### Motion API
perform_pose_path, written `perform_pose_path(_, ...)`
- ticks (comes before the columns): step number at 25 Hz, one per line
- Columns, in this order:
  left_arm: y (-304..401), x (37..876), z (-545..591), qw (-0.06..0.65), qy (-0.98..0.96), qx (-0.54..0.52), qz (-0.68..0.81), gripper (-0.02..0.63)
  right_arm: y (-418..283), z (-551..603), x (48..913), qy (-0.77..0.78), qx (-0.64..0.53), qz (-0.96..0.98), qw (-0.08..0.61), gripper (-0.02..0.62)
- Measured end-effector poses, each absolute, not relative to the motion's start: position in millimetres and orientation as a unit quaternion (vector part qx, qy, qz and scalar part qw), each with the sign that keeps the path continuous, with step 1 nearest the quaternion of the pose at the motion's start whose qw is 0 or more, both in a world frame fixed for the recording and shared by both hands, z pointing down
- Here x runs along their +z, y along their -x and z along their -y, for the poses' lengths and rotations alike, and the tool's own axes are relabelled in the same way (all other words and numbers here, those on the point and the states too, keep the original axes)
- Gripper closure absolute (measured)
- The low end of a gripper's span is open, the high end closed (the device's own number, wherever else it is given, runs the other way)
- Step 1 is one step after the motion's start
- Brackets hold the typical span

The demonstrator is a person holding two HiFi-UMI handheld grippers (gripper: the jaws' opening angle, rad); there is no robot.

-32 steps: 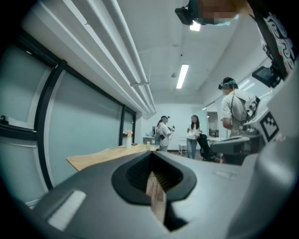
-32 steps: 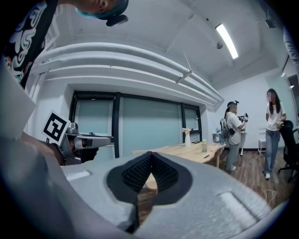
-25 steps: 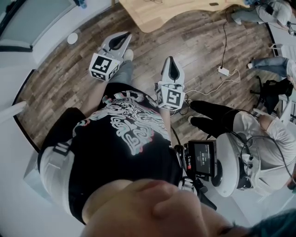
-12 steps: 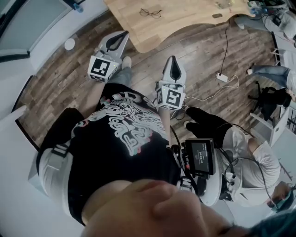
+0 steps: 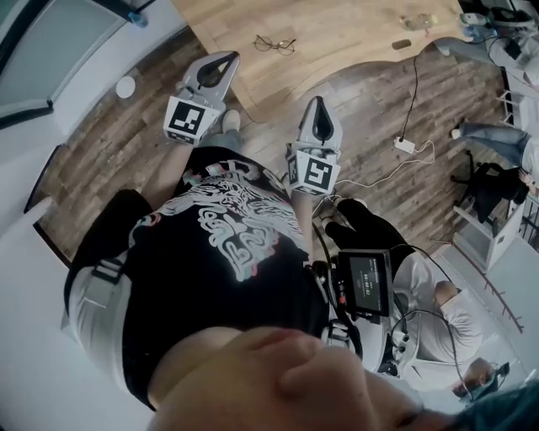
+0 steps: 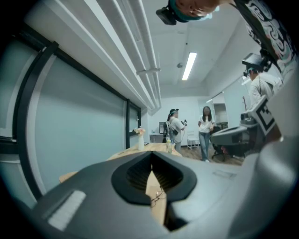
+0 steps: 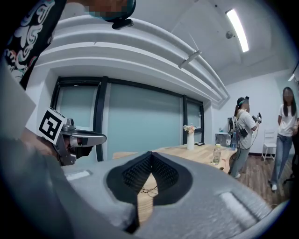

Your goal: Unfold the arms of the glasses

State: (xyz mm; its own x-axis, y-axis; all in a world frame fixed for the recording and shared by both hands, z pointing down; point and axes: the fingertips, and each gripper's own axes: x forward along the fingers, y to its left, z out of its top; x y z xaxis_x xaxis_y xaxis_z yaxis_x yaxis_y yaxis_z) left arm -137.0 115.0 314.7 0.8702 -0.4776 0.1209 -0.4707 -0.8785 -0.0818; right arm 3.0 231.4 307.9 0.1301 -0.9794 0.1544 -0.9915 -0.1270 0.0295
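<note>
Thin dark-framed glasses (image 5: 275, 43) lie on the light wooden table (image 5: 354, 25) at the top of the head view. My left gripper (image 5: 226, 59) hangs over the floor at the table's near edge, short and left of them, shut and empty. My right gripper (image 5: 317, 104) is held lower, over the floor, also shut with nothing in it. In the left gripper view the glasses (image 6: 158, 198) show through the gap behind the closed tips. The right gripper view shows the glasses (image 7: 148, 190) the same way, far ahead on the tabletop.
A seated person with a small monitor (image 5: 368, 284) is close on my right. A power strip and cable (image 5: 407, 145) lie on the wood floor. On the table stand a vase (image 7: 189, 138) and a bottle (image 7: 216, 154). Two people (image 6: 204, 130) stand at the room's far end.
The table has slid further into the head view and the glasses now show on it. Both grippers have come nearer its edge, still shut.
</note>
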Motion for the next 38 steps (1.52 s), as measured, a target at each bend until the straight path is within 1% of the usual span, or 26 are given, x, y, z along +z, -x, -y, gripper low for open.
perform_pose_path(6,119,318,-77,0.028,0.971,-0.069,-0.226,0.618,-12,-193,310,-0.756,0.036,0.647,0.086,0.597)
perform_pose_path(13,106,329,-61,0.031,0.973,-0.078,-0.215,0.618,-14,-172,314,-0.758,0.029,0.642,0.107,0.597)
perform_pose_path(18,103,330,-54,0.031,0.972,-0.077,-0.220,0.618,-14,-162,320,-0.752,0.037,0.649,0.109,0.597)
perform_pose_path(24,99,335,-47,0.055,0.969,-0.094,-0.224,0.618,-15,-143,324,-0.743,0.033,0.660,0.106,0.597)
perform_pose_path(38,67,366,-21,0.040,0.967,-0.136,-0.214,0.618,-39,-108,352,-0.724,0.064,0.677,0.113,0.597)
